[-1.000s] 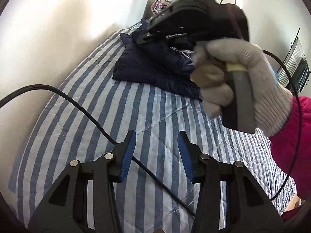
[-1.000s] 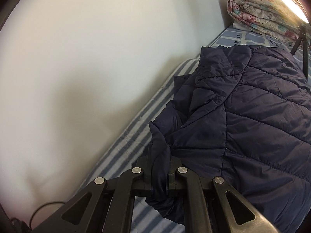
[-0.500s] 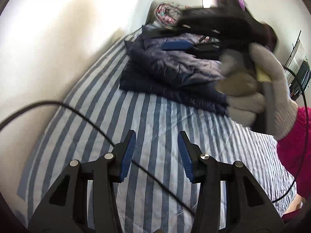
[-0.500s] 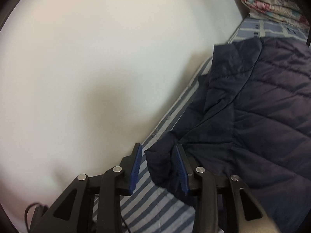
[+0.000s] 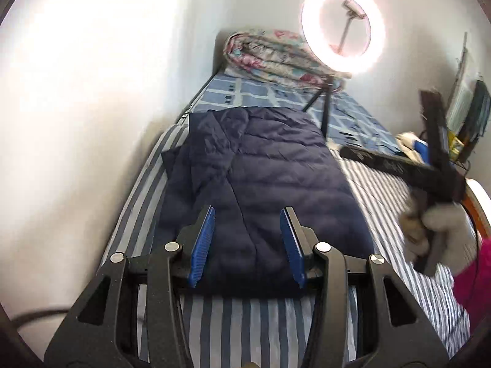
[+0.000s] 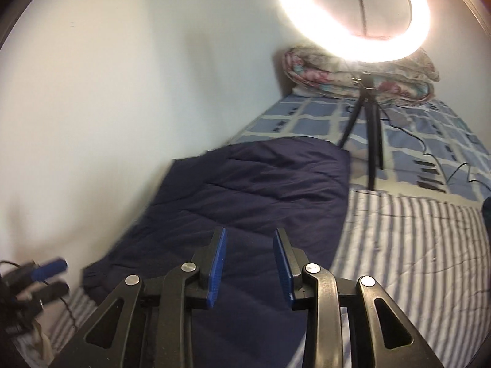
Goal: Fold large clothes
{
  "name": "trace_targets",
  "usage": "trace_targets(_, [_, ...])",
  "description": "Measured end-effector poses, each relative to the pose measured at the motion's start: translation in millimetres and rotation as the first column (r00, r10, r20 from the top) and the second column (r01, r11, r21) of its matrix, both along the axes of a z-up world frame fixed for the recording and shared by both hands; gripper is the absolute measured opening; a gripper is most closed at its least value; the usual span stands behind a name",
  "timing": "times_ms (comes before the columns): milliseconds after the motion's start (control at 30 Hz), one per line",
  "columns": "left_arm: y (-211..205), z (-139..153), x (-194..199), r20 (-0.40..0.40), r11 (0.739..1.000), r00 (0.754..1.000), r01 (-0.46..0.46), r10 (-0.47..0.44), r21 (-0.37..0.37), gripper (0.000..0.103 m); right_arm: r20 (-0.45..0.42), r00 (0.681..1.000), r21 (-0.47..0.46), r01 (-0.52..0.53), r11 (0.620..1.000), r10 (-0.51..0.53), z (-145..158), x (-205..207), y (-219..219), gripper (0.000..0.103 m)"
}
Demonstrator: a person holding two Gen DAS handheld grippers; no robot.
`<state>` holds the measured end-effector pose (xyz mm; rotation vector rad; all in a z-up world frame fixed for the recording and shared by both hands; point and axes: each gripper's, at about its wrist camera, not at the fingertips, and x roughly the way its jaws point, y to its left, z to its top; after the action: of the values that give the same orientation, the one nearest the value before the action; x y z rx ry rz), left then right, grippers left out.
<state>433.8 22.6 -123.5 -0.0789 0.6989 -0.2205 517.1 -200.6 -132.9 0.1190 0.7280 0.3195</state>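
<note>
A navy quilted jacket (image 5: 257, 181) lies folded into a long rectangle on the striped bed, close to the left wall; it also shows in the right wrist view (image 6: 245, 196). My left gripper (image 5: 247, 242) is open and empty, just above the jacket's near end. My right gripper (image 6: 249, 260) is open and empty, above the jacket's near right part. The right gripper also shows in the left wrist view (image 5: 429, 159), held in a gloved hand off the jacket's right side. The left gripper shows blurred in the right wrist view (image 6: 46, 276).
A striped bed cover (image 5: 408, 214) lies under the jacket. A ring light on a tripod (image 5: 340, 27) stands on the bed beyond the jacket, with a cable (image 6: 445, 165) trailing right. A rolled floral quilt (image 5: 270, 52) lies at the head. The wall (image 5: 92, 122) runs along the left.
My right gripper let go of the jacket's edge, opened, and pulled back to the right. The jacket now lies flat. My left gripper moved forward up to the jacket's near end.
</note>
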Motion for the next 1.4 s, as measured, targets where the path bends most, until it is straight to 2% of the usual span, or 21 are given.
trace_targets(100, [-14,-11,31,0.007,0.992,0.999,-0.036,0.036,0.117,0.045,-0.030,0.999,-0.027,0.015,1.000,-0.016,-14,21,-8,0.028])
trace_targets(267, [-2,-62,64,-0.069,0.975,0.990,-0.107,0.122,0.194,0.045,-0.068,0.998,-0.053,-0.017,0.998,0.014,-42,43,13,0.028])
trace_targets(300, [4,-76,67,-0.097,0.975,0.987,-0.108,0.129,0.194,0.045,-0.077,0.997,-0.069,-0.031,0.997,0.026,-48,40,22,0.028])
trace_targets(333, [8,-84,68,-0.108,0.977,0.986,-0.109,0.131,0.186,0.050,-0.090,0.995,-0.089,-0.053,0.995,0.045,-55,40,30,0.028])
trace_targets(400, [21,-100,67,-0.116,0.982,0.983,-0.129,0.145,0.137,0.052,-0.116,0.991,-0.124,-0.086,0.989,0.072,-67,43,41,0.027])
trace_targets(500, [22,-106,68,-0.112,0.982,0.982,-0.134,0.149,0.131,0.055,-0.155,0.984,-0.138,-0.107,0.985,0.085,-77,47,47,0.027])
trace_targets(600, [24,-105,66,-0.113,0.983,0.983,-0.131,0.146,0.128,0.055,-0.171,0.982,-0.164,-0.111,0.980,0.082,-72,46,46,0.027])
trace_targets(667, [28,-101,63,-0.113,0.985,0.982,-0.141,0.152,0.103,0.058,-0.131,0.989,-0.112,-0.086,0.990,0.071,-60,33,30,0.032])
trace_targets(733, [39,-92,49,-0.107,0.985,0.980,-0.158,0.165,0.066,0.066,-0.111,0.994,-0.043,-0.030,0.999,0.025,-52,19,7,0.057])
trace_targets(800, [48,-85,40,-0.113,0.987,0.981,-0.160,0.159,0.003,0.072,-0.114,0.993,0.060,0.020,0.998,-0.013,-52,1,-24,0.063])
trace_targets(867, [58,-82,34,-0.135,0.985,0.979,-0.161,0.152,-0.059,0.081,-0.163,0.987,0.170,0.030,0.985,-0.002,-61,-13,-50,0.067])
trace_targets(900, [64,-81,32,-0.152,0.982,0.977,-0.164,0.148,-0.095,0.081,-0.197,0.980,0.210,0.031,0.977,0.011,-67,-20,-59,0.072])
trace_targets(967, [74,-82,30,-0.189,0.973,0.972,-0.168,0.137,-0.158,0.081,-0.255,0.965,0.290,0.024,0.957,0.054,-80,-39,-72,0.073])
trace_targets(1033, [79,-85,29,-0.221,0.969,0.966,-0.172,0.131,-0.178,0.081,-0.286,0.953,0.347,0.005,0.938,0.101,-93,-53,-76,0.073])
trace_targets(1167, [76,-93,33,-0.247,0.970,0.960,-0.175,0.130,-0.171,0.082,-0.303,0.932,0.445,-0.046,0.894,0.199,-111,-72,-70,0.073])
trace_targets(1267, [76,-102,31,-0.256,0.971,0.958,-0.177,0.132,-0.162,0.082,-0.292,0.928,0.466,-0.075,0.882,0.233,-113,-76,-60,0.073])
trace_targets(1367, [76,-109,32,-0.267,0.970,0.956,-0.171,0.121,-0.172,0.080,-0.294,0.916,0.493,-0.101,0.864,0.275,-115,-74,-47,0.060])
trace_targets(1400, [77,-110,31,-0.265,0.969,0.958,-0.163,0.111,-0.185,0.077,-0.300,0.914,0.488,-0.100,0.867,0.274,-115,-73,-43,0.055])
